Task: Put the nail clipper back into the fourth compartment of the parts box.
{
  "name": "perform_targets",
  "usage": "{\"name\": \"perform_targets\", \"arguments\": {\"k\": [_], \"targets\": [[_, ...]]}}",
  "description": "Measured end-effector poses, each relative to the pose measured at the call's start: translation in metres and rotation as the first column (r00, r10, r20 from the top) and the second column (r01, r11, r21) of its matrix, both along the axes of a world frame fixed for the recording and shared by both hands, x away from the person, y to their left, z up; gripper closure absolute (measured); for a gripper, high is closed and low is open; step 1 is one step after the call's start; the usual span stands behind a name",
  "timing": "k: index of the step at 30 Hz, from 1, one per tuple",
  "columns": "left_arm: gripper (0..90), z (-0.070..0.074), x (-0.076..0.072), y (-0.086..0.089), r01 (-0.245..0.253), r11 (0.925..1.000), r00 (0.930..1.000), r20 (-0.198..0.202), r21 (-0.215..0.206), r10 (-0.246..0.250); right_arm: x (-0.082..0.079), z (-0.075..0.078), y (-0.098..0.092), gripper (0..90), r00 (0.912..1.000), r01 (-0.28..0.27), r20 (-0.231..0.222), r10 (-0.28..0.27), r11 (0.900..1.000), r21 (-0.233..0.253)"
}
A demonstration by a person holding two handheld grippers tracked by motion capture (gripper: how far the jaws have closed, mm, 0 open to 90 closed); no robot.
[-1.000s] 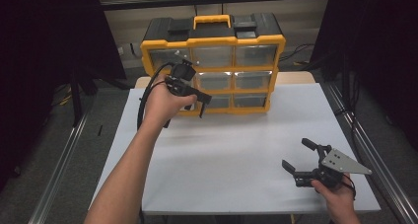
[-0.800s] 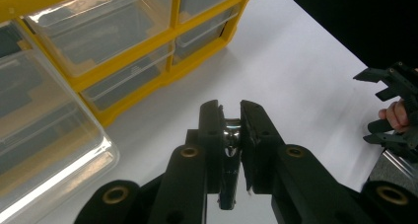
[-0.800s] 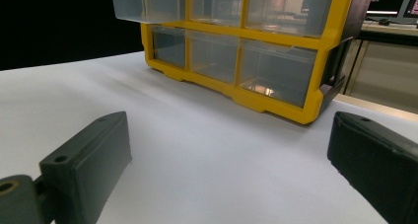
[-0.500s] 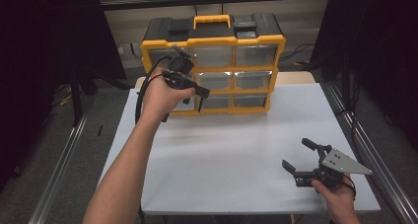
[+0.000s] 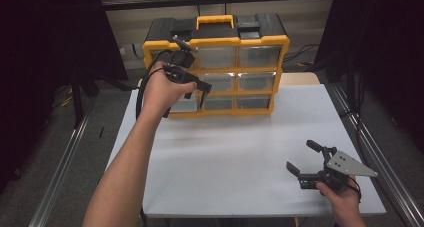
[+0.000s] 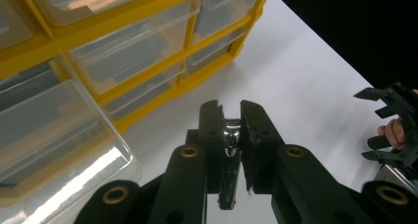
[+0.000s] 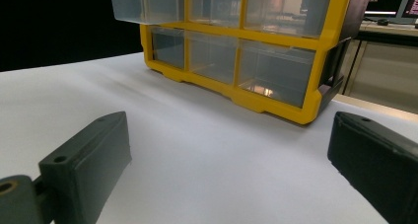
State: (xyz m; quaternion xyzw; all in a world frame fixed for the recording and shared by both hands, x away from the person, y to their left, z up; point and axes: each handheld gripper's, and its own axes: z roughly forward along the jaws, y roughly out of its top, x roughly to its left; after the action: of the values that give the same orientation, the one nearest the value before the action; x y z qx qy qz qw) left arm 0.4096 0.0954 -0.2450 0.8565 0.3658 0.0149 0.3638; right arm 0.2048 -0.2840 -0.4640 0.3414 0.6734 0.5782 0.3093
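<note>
We see the left gripper (image 5: pixel 200 89) raised in front of the yellow drawer cabinet (image 5: pixel 260 59), at about eleven o'clock on the white table (image 5: pixel 225 147). Its jaws are clenched on a small shiny metal piece (image 6: pixel 230 140) (what kind of part, we cannot tell), held upright between them just beside a clear drawer (image 6: pixel 59 135) pulled out of the cabinet's left column. The right gripper (image 5: pixel 307 159) sits low at five o'clock near the table's front edge, well apart from the cabinet, its jaws spread wide and holding nothing.
</note>
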Motion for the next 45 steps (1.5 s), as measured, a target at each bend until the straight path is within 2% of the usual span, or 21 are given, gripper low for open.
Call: {"name": "perform_targets", "arguments": {"k": [4, 8, 9, 10, 11, 12, 15, 17, 29, 35, 39, 41, 45], "targets": [[80.4, 0.002, 0.002, 0.001, -0.024, 0.9997, 0.9997, -0.007, -0.01, 0.024, 0.0, 0.0, 0.0, 2.4, 1.0, 0.001, 0.002, -0.001, 1.0, 0.007], [80.4, 0.004, 0.006, 0.003, -0.03, 0.9996, 0.9996, -0.002, 0.001, 0.03, 0.0, 0.0, 0.0, 2.4, 1.0, 0.002, -0.001, -0.002, 1.0, 0.008], [80.5, 0.004, 0.005, 0.002, -0.048, 0.9987, 0.9988, -0.005, -0.013, 0.048, 0.0, 0.0, 0.0, 2.4, 1.0, 0.001, -0.002, -0.001, 1.0, 0.009], [80.5, 0.005, 0.007, 0.004, -0.033, 0.9994, 0.9995, -0.002, 0.005, 0.033, 0.0, 0.0, 0.0, 2.4, 1.0, 0.001, -0.002, -0.001, 1.0, 0.01], [80.5, 0.005, 0.007, 0.004, -0.045, 0.999, 0.999, -0.002, -0.006, 0.045, 0.0, 0.0, 0.0, 2.4, 1.0, 0.001, -0.002, -0.001, 1.0, 0.01], [80.4, 0.006, 0.008, 0.005, -0.044, 0.999, 0.999, 0.0, 0.005, 0.044, 0.0, 0.0, 0.0, 2.4, 1.0, 0.003, 0.001, -0.003, 1.0, 0.011], [80.5, 0.008, 0.01, 0.007, -0.066, 0.9978, 0.9978, -0.005, -0.006, 0.066, 0.0, 0.0, -0.001, 2.4, 1.0, 0.006, 0.001, -0.006, 1.0, 0.009], [80.5, 0.01, 0.012, 0.009, -0.063, 0.9979, 0.998, 0.004, 0.011, 0.063, 0.0, 0.0, -0.001, 2.4, 1.0, 0.003, 0.001, -0.003, 1.0, 0.006], [80.5, 0.022, 0.021, 0.017, -0.1, 0.9949, 0.9949, 0.018, 0.015, 0.1, 0.0, 0.0, -0.001, 2.4, 1.0, 0.0, -0.002, 0.0, 1.0, 0.013], [80.5, 0.023, 0.026, 0.021, -0.121, 0.9925, 0.9924, 0.021, 0.017, 0.121, 0.0, 0.0, -0.001, 2.4, 1.0, 0.003, -0.004, -0.003, 1.0, 0.018], [80.5, 0.024, 0.03, 0.025, -0.132, 0.9905, 0.9909, 0.029, 0.037, 0.131, 0.0, 0.0, -0.002, 2.4, 1.0, 0.003, -0.004, -0.003, 1.0, 0.018], [80.5, 0.023, 0.031, 0.026, -0.142, 0.9894, 0.9896, 0.025, 0.028, 0.141, 0.0, 0.0, -0.002, 2.4, 1.0, 0.003, -0.006, -0.003, 1.0, 0.019], [80.5, 0.021, 0.035, 0.028, -0.155, 0.9869, 0.9877, 0.03, 0.045, 0.154, 0.0, -0.001, -0.002, 2.4, 1.0, 0.001, 0.0, -0.001, 1.0, 0.01]]}}
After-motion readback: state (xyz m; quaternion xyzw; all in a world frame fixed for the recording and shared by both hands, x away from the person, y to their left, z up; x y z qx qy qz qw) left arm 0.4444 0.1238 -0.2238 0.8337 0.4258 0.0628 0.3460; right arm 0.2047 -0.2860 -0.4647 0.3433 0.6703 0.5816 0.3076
